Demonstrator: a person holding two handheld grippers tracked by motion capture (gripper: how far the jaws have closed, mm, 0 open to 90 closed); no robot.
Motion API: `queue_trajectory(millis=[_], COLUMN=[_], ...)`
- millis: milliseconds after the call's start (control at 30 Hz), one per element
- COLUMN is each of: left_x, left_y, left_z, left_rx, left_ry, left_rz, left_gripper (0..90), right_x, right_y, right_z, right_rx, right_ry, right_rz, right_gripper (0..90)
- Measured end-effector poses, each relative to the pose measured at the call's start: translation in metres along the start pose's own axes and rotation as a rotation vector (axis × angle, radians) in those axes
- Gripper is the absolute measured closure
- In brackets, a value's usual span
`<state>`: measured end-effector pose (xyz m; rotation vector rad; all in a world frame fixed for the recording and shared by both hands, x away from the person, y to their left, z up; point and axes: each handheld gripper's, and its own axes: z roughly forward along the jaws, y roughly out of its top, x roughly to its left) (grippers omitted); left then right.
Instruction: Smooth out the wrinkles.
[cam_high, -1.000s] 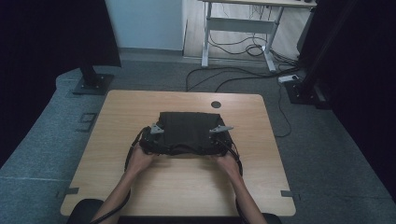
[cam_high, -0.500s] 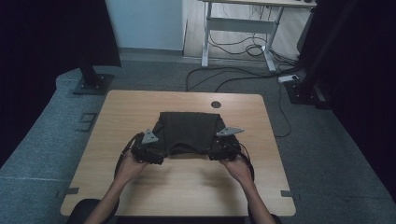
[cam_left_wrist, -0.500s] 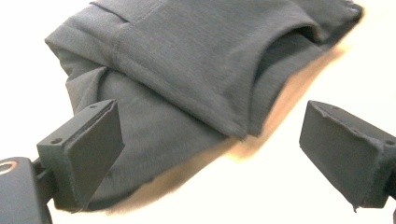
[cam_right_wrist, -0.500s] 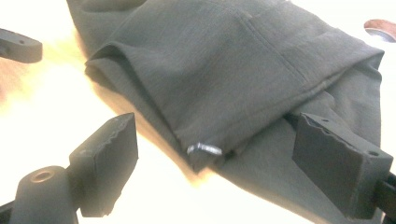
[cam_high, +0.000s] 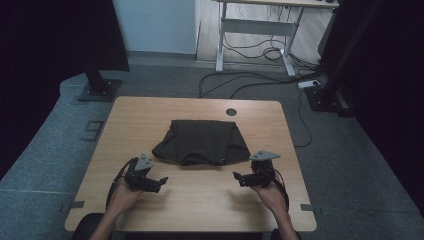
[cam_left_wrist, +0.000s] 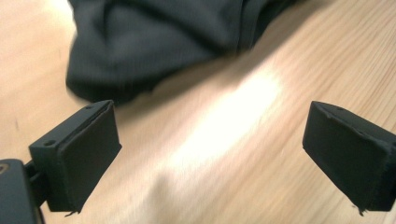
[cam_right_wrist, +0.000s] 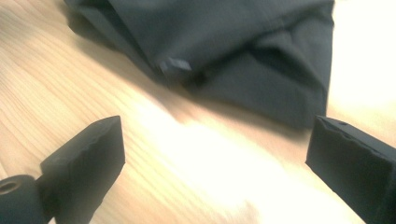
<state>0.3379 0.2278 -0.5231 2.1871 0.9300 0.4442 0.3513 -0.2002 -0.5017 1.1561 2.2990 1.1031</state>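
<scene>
A dark folded garment (cam_high: 202, 142) lies in the middle of the wooden table (cam_high: 150, 112). My left gripper (cam_high: 161, 181) sits near the table's front left, a short way off the cloth's near-left corner, jaws wide open and empty. In the left gripper view the garment (cam_left_wrist: 163, 42) fills the top, beyond the gripper (cam_left_wrist: 210, 154). My right gripper (cam_high: 237, 177) rests at the front right, also open and empty, just short of the cloth's near-right corner. The right gripper view shows the garment (cam_right_wrist: 224, 46) with a small fabric tag (cam_right_wrist: 175, 64) at its edge, ahead of the gripper (cam_right_wrist: 215, 163).
A round cable hole (cam_high: 231, 112) sits in the table near its far edge. Beyond the table stand a desk frame (cam_high: 255, 35) with cables on the floor and a black stand base (cam_high: 97, 90) at the left. Bare wood lies along the near edge.
Both grippers have let go of the garment and drawn back toward me and outward. The garment now lies flat, apart from both.
</scene>
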Motion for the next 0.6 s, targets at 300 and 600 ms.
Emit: queue_trajectory(millis=[300,600], left_x=[0.012,0.011], left_y=[-0.021,-0.021], left_z=[0.015,0.015], left_rx=[0.088,0.092], left_ry=[-0.005,-0.003], left_rz=[-0.061,-0.059], left_gripper=[0.0,0.0], right_x=[-0.014,-0.016], right_y=[-0.047,-0.053], right_z=[0.020,0.021], right_rx=[0.137,0.078], right_ry=[-0.050,-0.070], right_rz=[0.016,0.021], right_gripper=[0.0,0.0])
